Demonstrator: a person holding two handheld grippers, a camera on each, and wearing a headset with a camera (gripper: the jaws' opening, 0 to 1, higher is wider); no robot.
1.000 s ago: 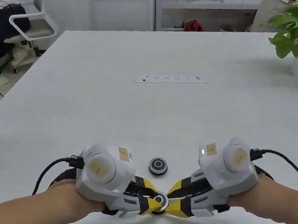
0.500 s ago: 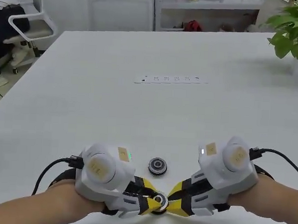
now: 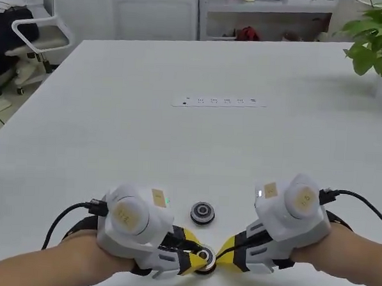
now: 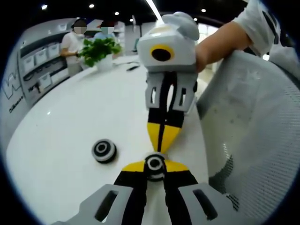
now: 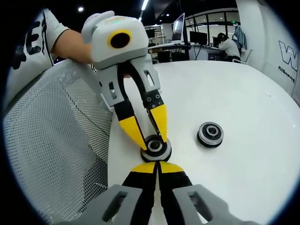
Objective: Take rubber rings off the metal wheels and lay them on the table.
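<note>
My left gripper (image 3: pixel 201 257) is shut on a small metal wheel (image 3: pixel 204 255) with a black rubber ring, just above the table's near edge. In the left gripper view the wheel (image 4: pixel 154 165) sits between my yellow fingertips (image 4: pixel 135 166). My right gripper (image 3: pixel 222 253) faces it from the right. Its jaws are pressed together, with their tips at the wheel's rim (image 5: pixel 156 148). I cannot tell whether they pinch the ring. A second wheel (image 3: pixel 202 212) with its black ring lies flat on the table just beyond; it is also seen from each gripper (image 4: pixel 104 150) (image 5: pixel 210 134).
The white table (image 3: pixel 197 143) stretches far ahead, with a flush socket strip (image 3: pixel 220 101) in its middle. A potted plant (image 3: pixel 376 37) stands at the back right. A white mesh chair back (image 5: pixel 56 150) is close behind the grippers.
My right gripper's tips have drawn slightly to the right, off the wheel's centre. The left gripper and both wheels have stayed in place.
</note>
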